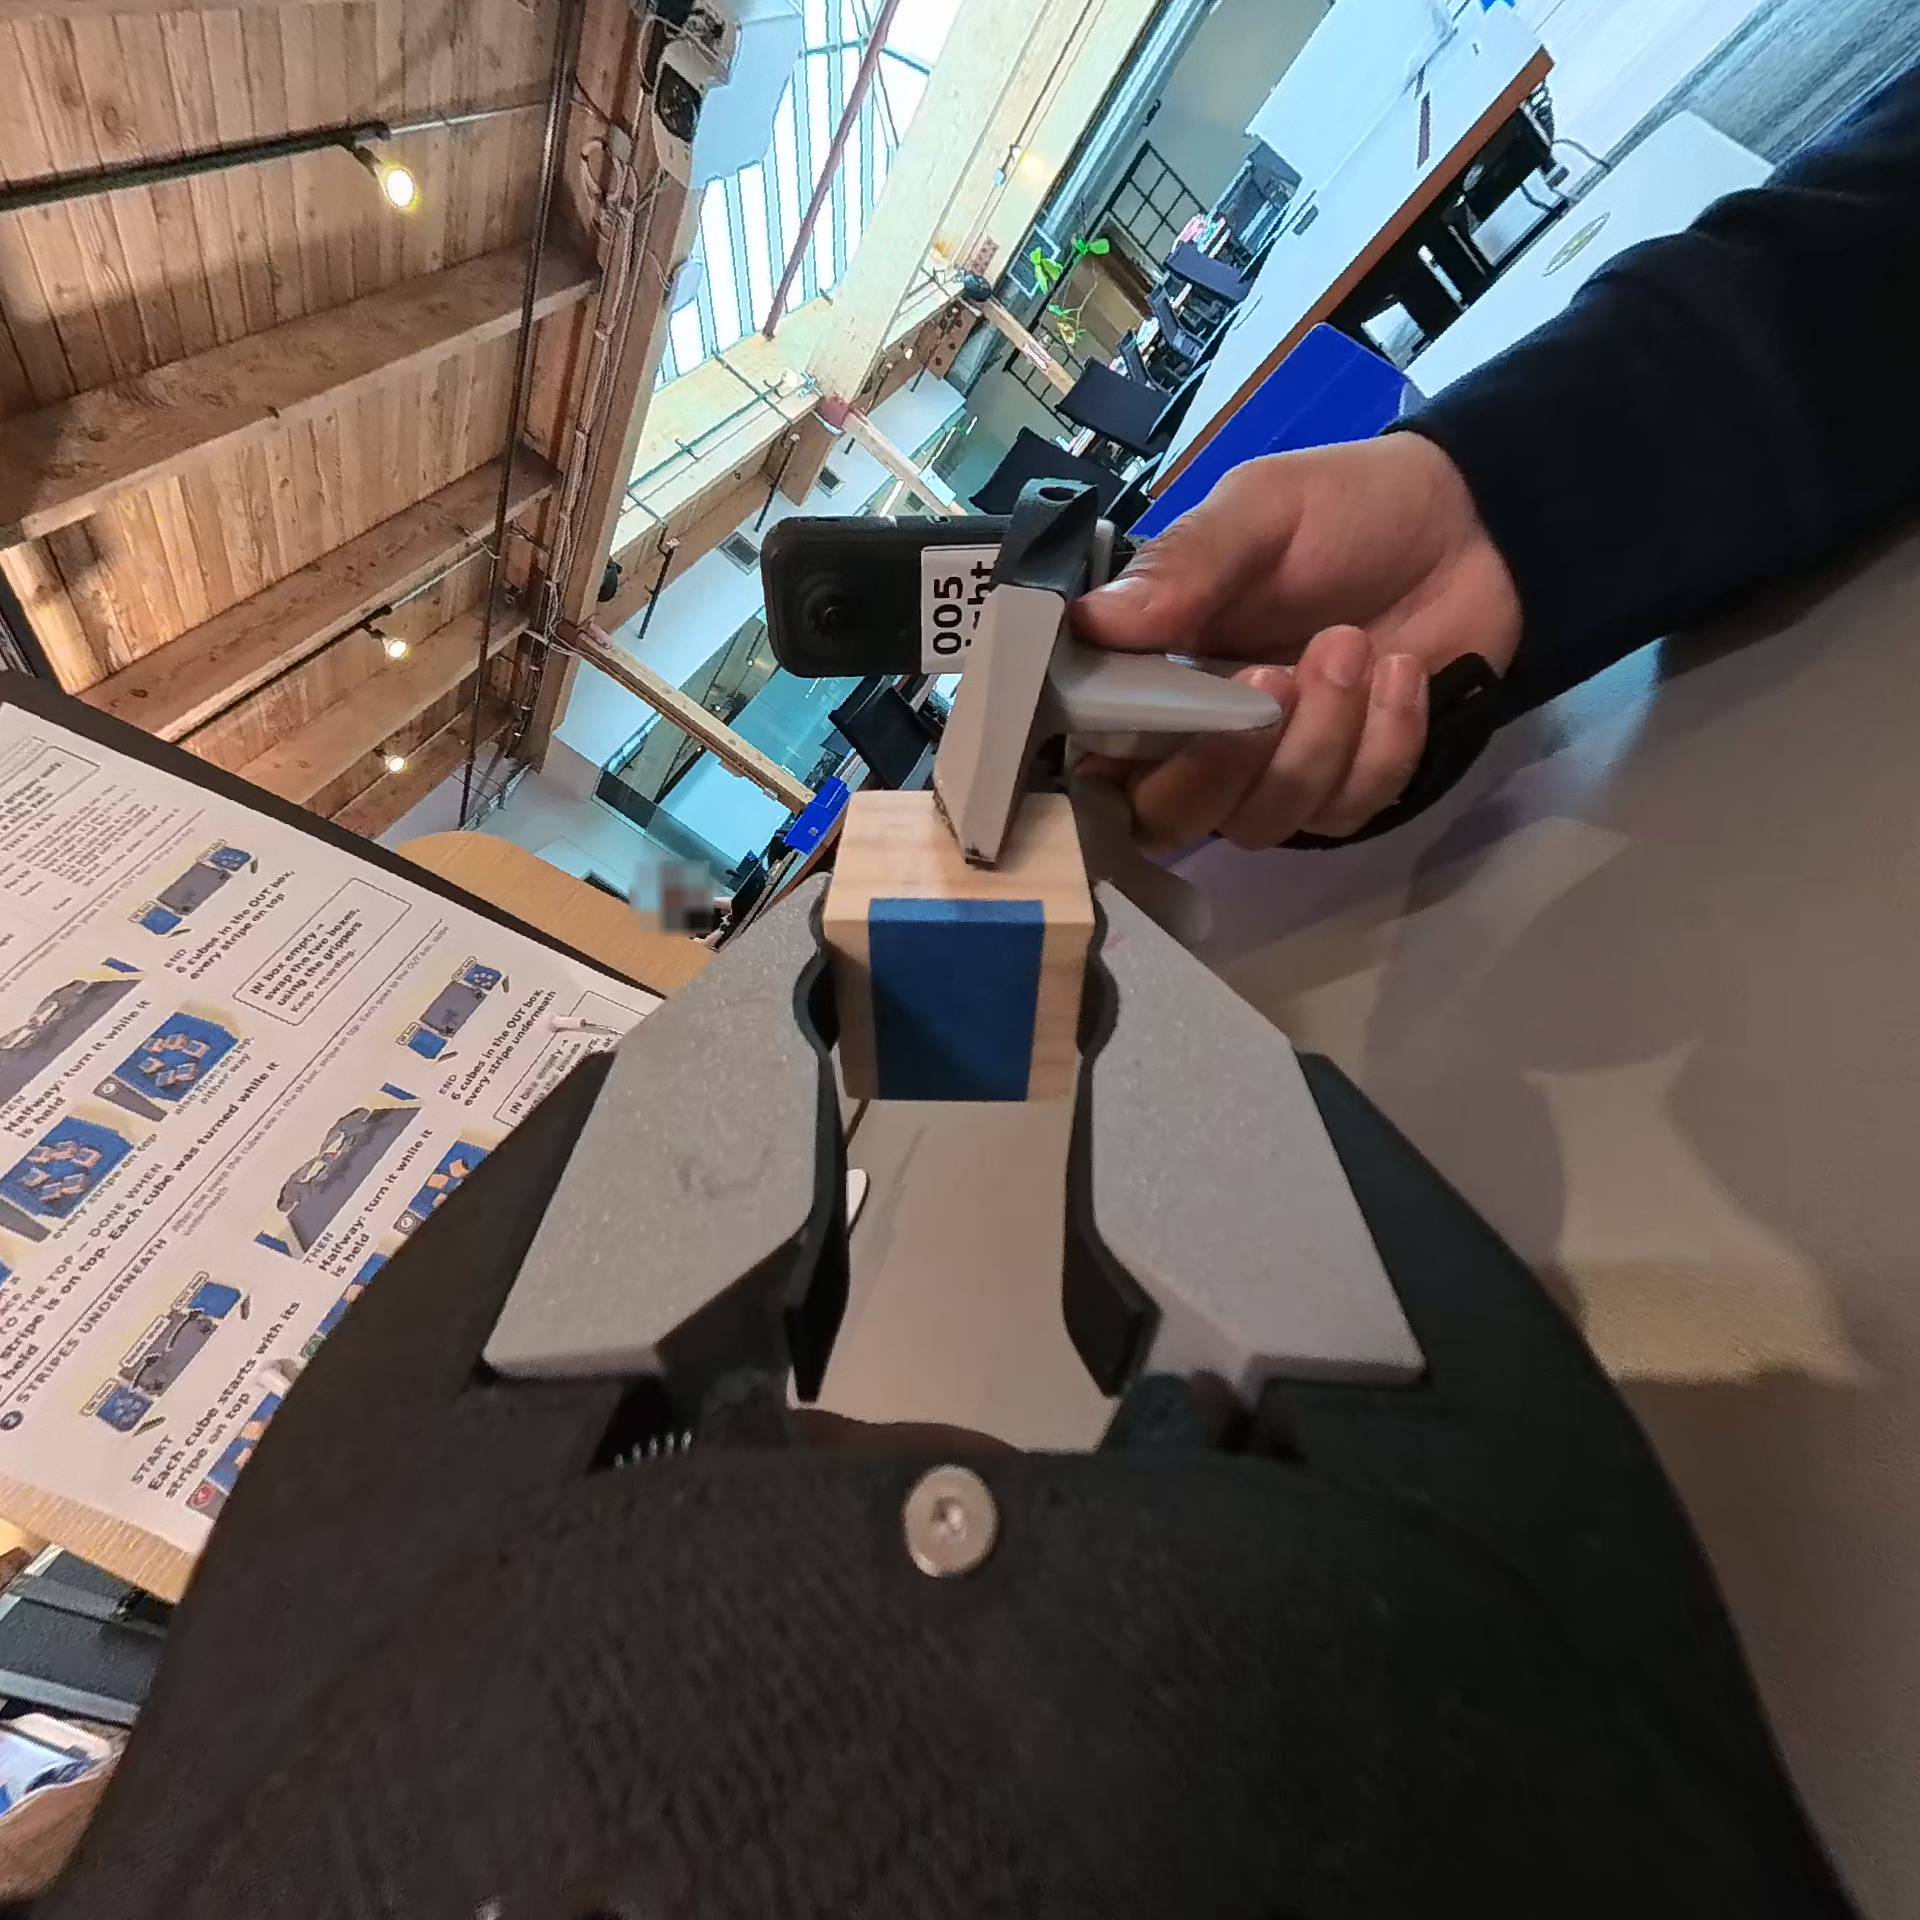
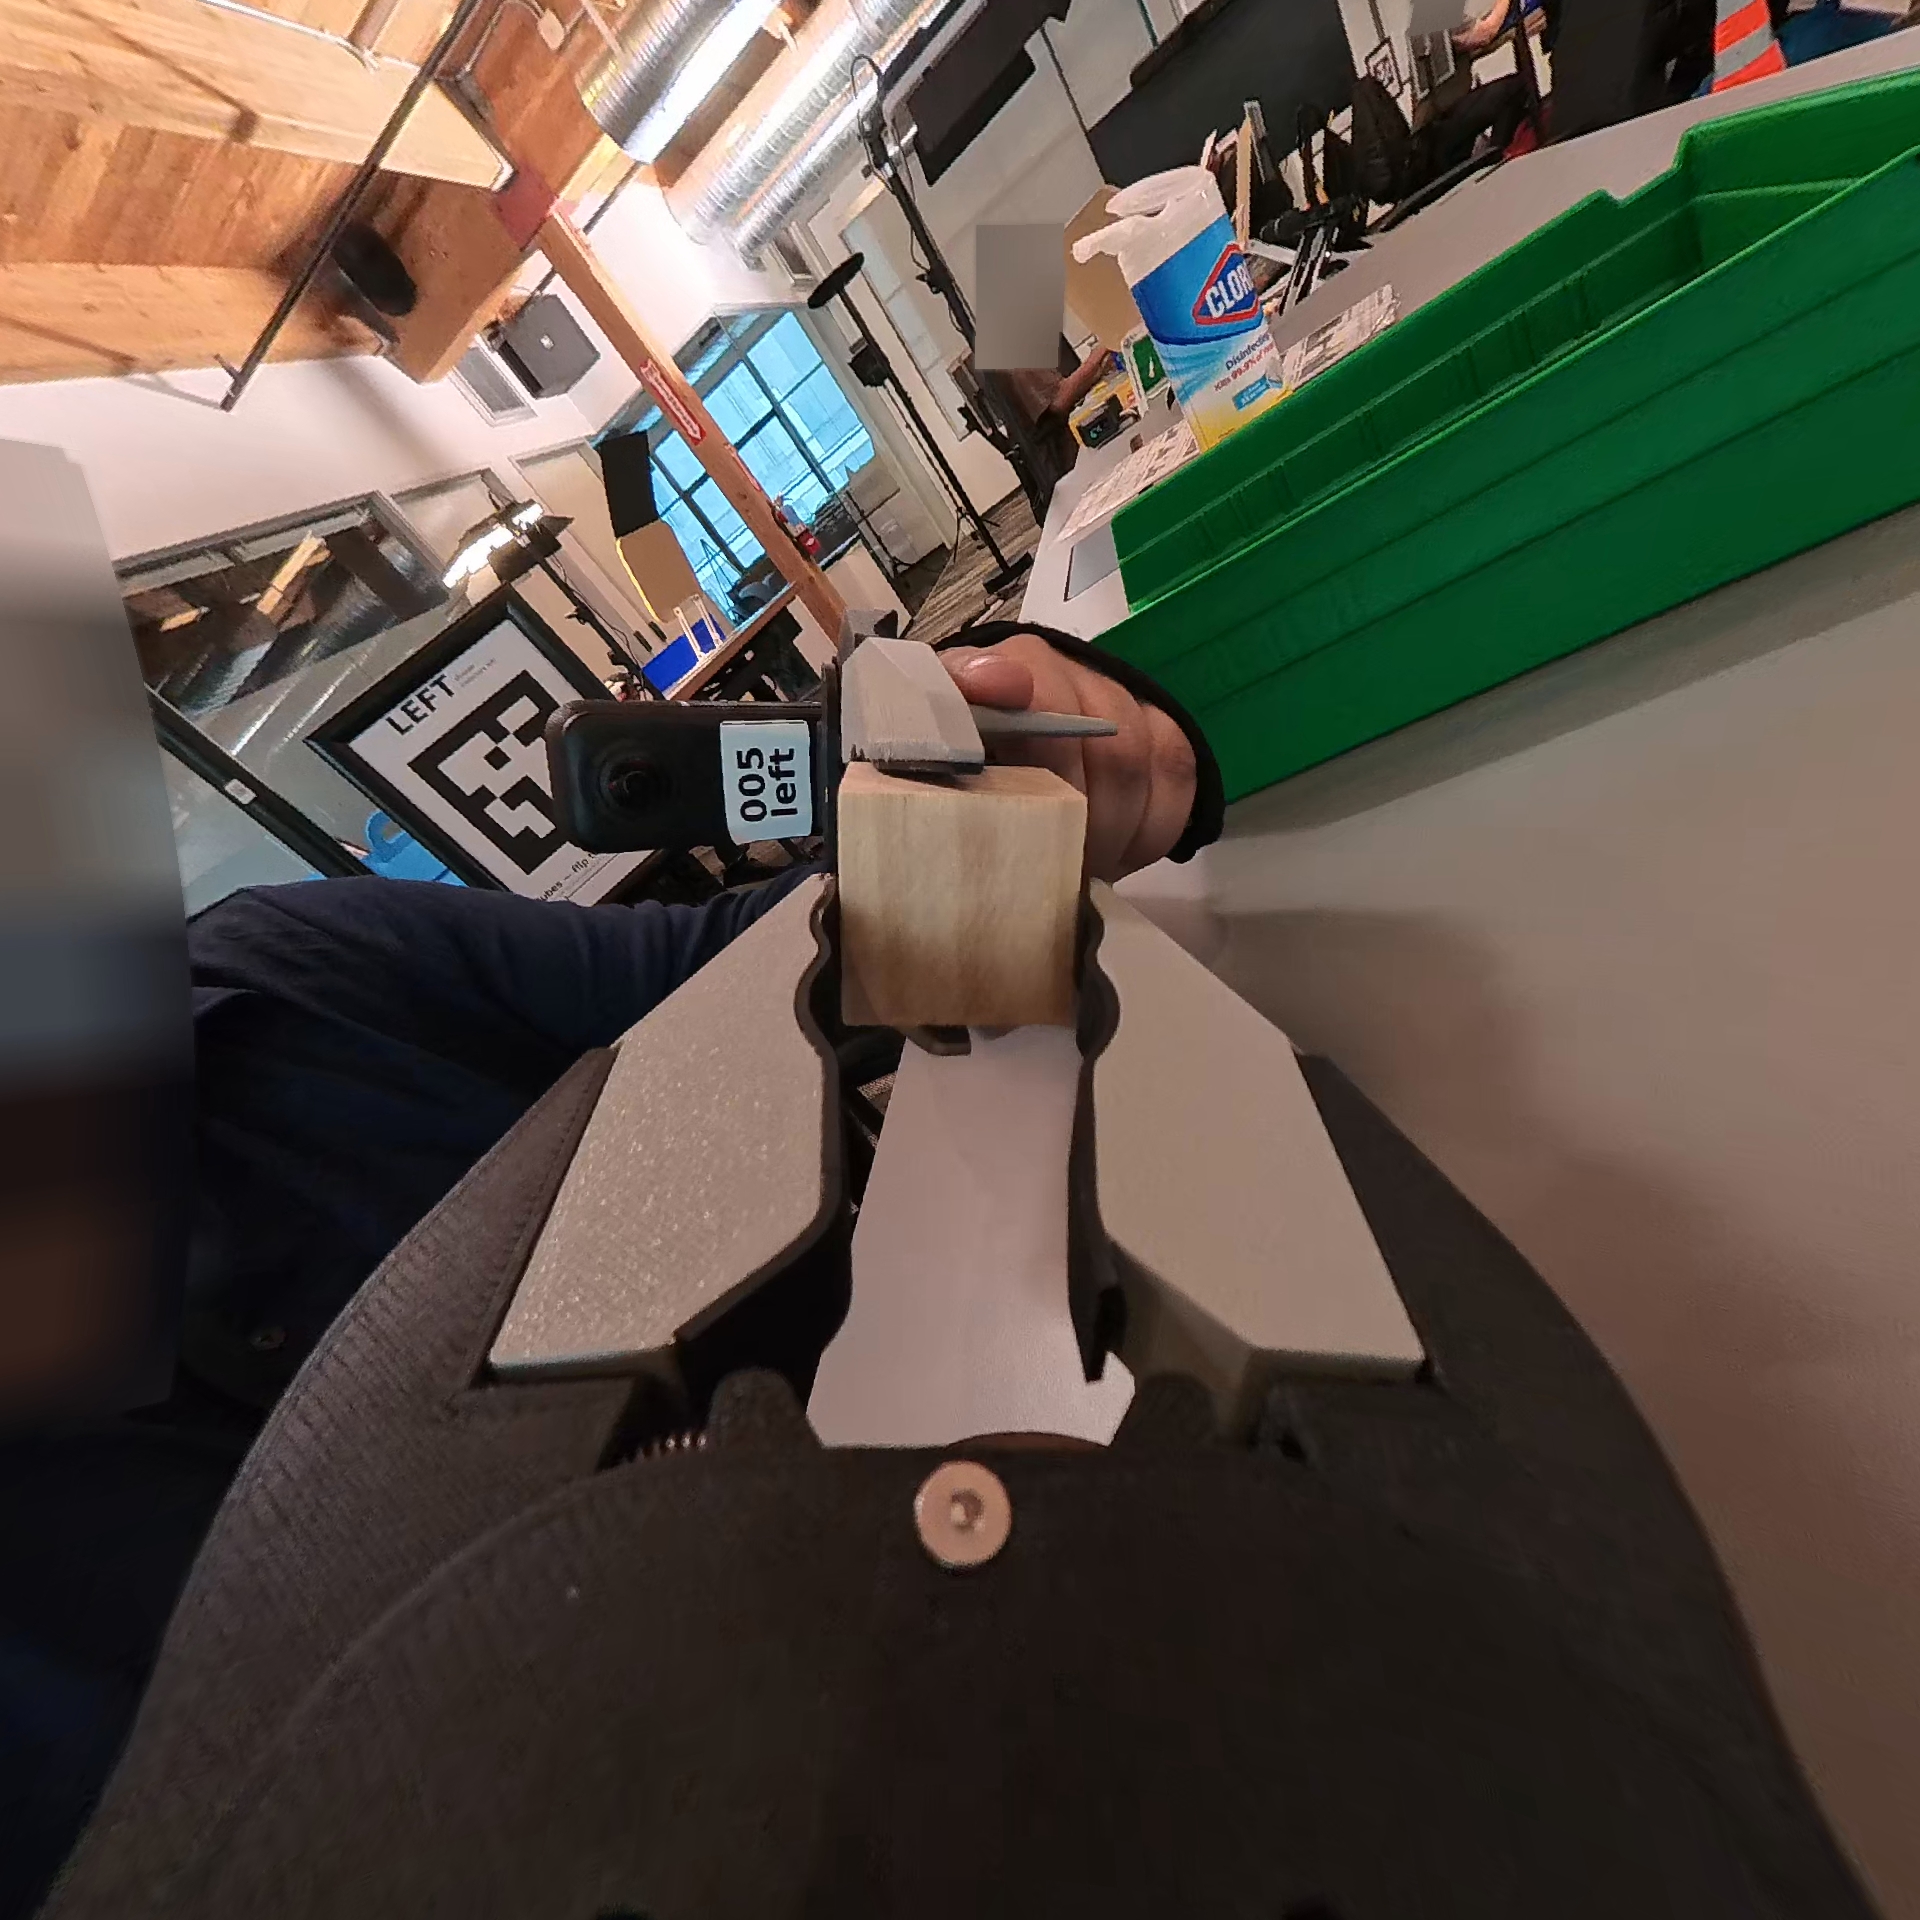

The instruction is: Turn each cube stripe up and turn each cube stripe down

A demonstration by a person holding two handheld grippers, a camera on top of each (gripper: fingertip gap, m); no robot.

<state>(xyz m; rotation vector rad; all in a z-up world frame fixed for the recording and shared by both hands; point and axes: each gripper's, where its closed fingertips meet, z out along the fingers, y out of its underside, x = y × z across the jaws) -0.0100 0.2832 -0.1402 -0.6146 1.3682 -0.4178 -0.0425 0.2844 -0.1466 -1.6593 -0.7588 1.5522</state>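
One wooden cube (image 1: pixel 958 997) of pale, smooth grain is pinched between the textured grey fingers of the left gripper (image 1: pixel 956 987), its matte blue stripe (image 1: pixel 954 1003) facing that gripper's camera. The same cube (image 2: pixel 961 904) is also clamped by the right gripper (image 2: pixel 961 935), a plain face shown there. Three ribbed green plastic bins (image 2: pixel 1558 436) are stacked beyond, to the right.
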